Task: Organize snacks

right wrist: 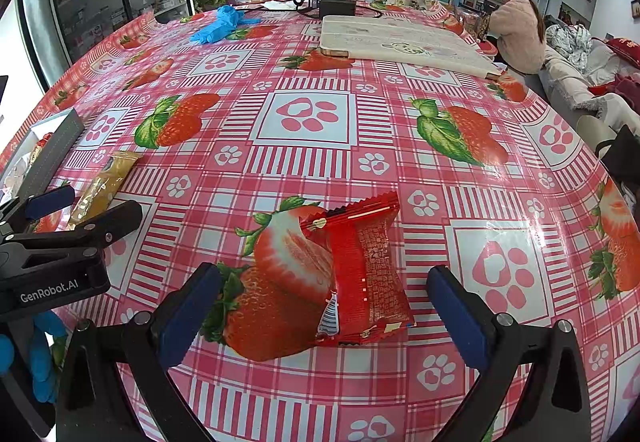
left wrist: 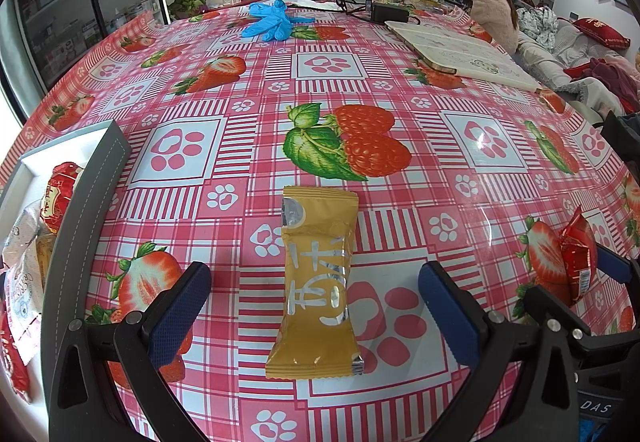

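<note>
A yellow snack packet (left wrist: 316,282) lies flat on the strawberry tablecloth, between the wide-apart fingers of my open left gripper (left wrist: 314,306). A red snack packet (right wrist: 360,274) lies between the spread fingers of my open right gripper (right wrist: 324,306). Neither gripper touches its packet. The right wrist view shows the yellow packet (right wrist: 102,187) at far left beside the left gripper's fingers (right wrist: 120,213). The red packet (left wrist: 576,262) appears at the right edge of the left wrist view. A grey-walled white box (left wrist: 86,209) at left holds several snacks.
Blue gloves (left wrist: 268,21) lie far across the table. A white board (right wrist: 400,45) and a black box with cables (right wrist: 336,7) sit at the far side. A person in a pale jacket (right wrist: 518,37) sits beyond the table's far right edge.
</note>
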Available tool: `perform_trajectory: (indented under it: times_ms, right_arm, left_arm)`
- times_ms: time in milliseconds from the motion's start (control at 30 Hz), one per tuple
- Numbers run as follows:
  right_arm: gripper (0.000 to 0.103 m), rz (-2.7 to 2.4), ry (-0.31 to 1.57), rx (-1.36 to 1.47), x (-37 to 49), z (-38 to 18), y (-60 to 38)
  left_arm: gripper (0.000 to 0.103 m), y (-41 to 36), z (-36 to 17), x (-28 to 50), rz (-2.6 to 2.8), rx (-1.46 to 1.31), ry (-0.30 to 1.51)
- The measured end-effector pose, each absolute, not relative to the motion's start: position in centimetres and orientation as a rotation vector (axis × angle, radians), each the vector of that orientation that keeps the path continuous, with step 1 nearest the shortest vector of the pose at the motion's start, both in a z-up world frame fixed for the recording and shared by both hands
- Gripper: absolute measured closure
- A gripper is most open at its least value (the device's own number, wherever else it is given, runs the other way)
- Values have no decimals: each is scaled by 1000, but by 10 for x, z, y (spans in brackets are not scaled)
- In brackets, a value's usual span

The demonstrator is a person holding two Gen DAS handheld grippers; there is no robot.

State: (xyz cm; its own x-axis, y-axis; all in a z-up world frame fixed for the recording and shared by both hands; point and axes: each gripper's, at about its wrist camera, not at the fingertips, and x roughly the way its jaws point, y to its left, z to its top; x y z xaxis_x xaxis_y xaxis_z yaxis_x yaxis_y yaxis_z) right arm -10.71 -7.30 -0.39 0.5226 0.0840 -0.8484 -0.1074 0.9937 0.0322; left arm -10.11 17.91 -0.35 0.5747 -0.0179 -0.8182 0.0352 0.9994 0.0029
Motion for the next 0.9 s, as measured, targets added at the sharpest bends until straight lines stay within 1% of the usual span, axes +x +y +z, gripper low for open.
perform_trajectory:
  times_ms: [667, 767, 900]
  right_arm:
    - [0, 116, 1016, -26, -107, -4, -73]
    - [0, 136, 1040, -41, -103, -2, -72]
    - [0, 182, 1146, -70, -90, 0, -72]
  left_arm:
    - [0, 179, -4, -101, -30, 20, 960]
    - [0, 179, -3, -97, -32, 27, 991]
    - [1, 177, -1, -84, -41, 36, 1093]
